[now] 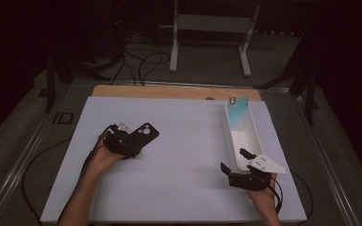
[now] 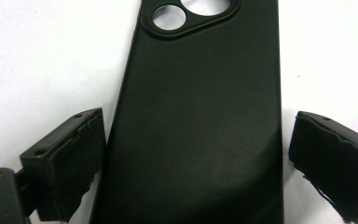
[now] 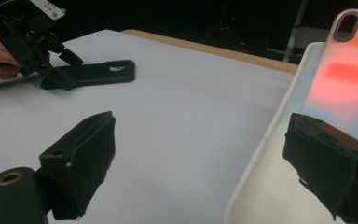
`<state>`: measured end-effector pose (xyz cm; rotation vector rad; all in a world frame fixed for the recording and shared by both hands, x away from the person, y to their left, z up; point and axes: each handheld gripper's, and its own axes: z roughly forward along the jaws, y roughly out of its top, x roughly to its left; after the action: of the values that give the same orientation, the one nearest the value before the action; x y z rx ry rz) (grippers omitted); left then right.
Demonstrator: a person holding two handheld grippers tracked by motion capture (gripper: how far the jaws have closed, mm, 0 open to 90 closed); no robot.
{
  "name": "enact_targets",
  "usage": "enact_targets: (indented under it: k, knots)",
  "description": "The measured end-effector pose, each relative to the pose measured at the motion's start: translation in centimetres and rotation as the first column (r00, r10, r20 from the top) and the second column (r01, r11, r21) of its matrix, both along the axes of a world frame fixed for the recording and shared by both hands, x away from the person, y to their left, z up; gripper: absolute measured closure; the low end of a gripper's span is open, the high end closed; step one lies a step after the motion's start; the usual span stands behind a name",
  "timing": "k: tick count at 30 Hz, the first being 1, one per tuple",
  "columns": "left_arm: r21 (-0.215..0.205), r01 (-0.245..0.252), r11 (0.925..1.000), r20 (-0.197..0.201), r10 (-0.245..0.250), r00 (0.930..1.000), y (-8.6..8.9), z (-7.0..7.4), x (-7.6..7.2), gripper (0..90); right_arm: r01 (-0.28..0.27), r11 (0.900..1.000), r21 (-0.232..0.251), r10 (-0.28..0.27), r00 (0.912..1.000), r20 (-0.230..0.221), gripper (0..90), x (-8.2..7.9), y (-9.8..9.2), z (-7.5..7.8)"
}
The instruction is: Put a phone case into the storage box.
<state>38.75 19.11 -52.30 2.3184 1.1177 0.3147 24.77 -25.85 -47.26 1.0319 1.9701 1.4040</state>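
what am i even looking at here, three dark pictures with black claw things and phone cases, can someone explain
A person sits at a table with a white sheet and holds a hand-operated two-jaw gripper in each hand; there is no robot arm. The high view looks down from above. The other two pictures come from cameras riding on each gripper.

The left gripper has its jaws on either side of a flat black phone case with a camera cutout, which lies on the sheet; a small gap shows, so it is not clamped yet. The right gripper is open at the near end of a long white tray. A translucent, shimmery phone case leans inside the tray.
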Motion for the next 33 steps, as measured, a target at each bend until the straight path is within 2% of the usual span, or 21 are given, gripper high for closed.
enact_targets:
  k: [12, 20, 28, 30, 33]
  knots:
    - [0.021, -0.032, 0.9993, -0.028, 0.033, 0.9991, -0.32, 0.25, -0.05, 7.9, -0.005, 1.000, -0.006, 0.005, 1.0000, -0.005, 9.0, -0.04, 0.23, -0.08]
    - [0.024, -0.052, 0.9984, -0.021, 0.053, 0.9984, -0.33, 0.43, -0.15, 13.1, -0.010, 1.000, -0.008, 0.010, 0.9999, -0.008, 9.1, -0.04, 0.31, -0.10]
    - [0.009, -0.082, 0.9966, -0.007, 0.082, 0.9966, -0.28, 0.46, -0.27, 15.7, -0.011, 1.000, -0.010, 0.011, 0.9999, -0.010, 9.1, -0.02, 0.30, -0.08]
    - [-0.014, -0.088, 0.9960, -0.001, 0.088, 0.9961, -0.24, 0.50, -0.34, 16.1, -0.009, 1.000, -0.007, 0.009, 0.9999, -0.012, 9.1, -0.02, 0.31, -0.07]
    - [-0.025, -0.095, 0.9952, 0.018, 0.095, 0.9953, -0.42, 0.64, -0.53, 16.5, -0.008, 1.000, -0.008, 0.008, 0.9999, -0.012, 9.1, -0.01, 0.29, -0.05]
